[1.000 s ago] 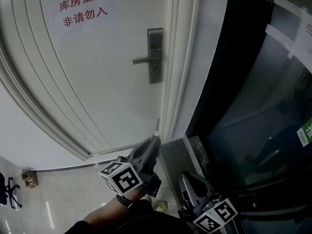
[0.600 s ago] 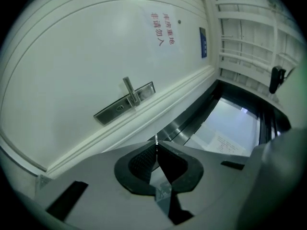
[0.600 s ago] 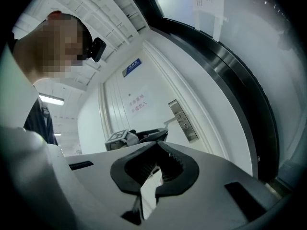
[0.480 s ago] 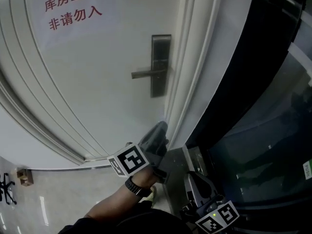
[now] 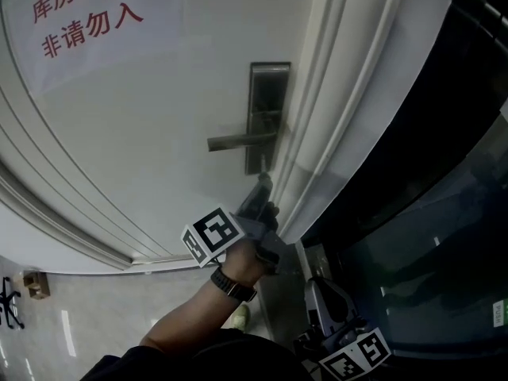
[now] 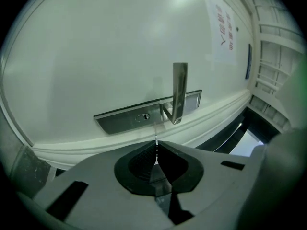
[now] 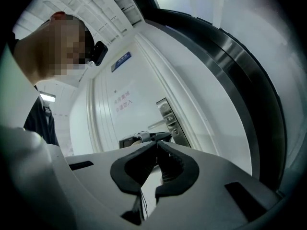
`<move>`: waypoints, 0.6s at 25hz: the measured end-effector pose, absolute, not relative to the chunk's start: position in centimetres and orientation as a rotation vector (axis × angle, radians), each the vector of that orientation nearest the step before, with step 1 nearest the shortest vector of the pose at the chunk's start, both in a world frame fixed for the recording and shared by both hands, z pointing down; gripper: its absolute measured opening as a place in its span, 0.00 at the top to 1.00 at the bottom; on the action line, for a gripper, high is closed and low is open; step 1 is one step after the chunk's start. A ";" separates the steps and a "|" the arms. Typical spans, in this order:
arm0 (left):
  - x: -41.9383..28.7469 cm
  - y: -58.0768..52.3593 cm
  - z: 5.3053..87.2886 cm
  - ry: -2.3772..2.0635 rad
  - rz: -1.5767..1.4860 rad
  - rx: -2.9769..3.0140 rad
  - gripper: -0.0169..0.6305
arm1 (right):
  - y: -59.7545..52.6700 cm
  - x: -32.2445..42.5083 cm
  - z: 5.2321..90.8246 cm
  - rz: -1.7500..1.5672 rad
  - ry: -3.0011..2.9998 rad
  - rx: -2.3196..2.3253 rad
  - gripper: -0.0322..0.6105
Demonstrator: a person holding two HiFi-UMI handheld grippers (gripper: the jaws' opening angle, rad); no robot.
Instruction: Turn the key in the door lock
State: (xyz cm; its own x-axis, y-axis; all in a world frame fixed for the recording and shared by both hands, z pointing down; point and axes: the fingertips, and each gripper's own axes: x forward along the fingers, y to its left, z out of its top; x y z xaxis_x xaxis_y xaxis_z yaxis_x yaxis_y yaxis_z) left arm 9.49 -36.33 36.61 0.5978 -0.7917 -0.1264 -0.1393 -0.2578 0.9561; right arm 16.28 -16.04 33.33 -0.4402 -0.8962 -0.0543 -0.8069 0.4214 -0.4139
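Observation:
A steel lock plate with a lever handle sits on the white door. My left gripper is just under the plate's lower end, pointing up at it. In the left gripper view its jaws are shut on a thin key. The key's tip stands a little short of the keyhole and slightly to its right, near the handle. My right gripper is shut with nothing in it. It hangs low at the bottom right.
A sign with red print is on the door's upper left. The moulded door frame runs just right of the lock, and a dark glass panel lies beyond it. A small brown object is on the tiled floor.
My left gripper has risen with the key from near the door's bottom edge to just under the lock plate. The head view has closed in on the lock. The right gripper stayed low.

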 end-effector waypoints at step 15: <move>9.9 -39.5 37.7 -0.772 -0.777 1.669 0.96 | -18.4 17.1 34.1 -0.509 2.397 -1.518 0.93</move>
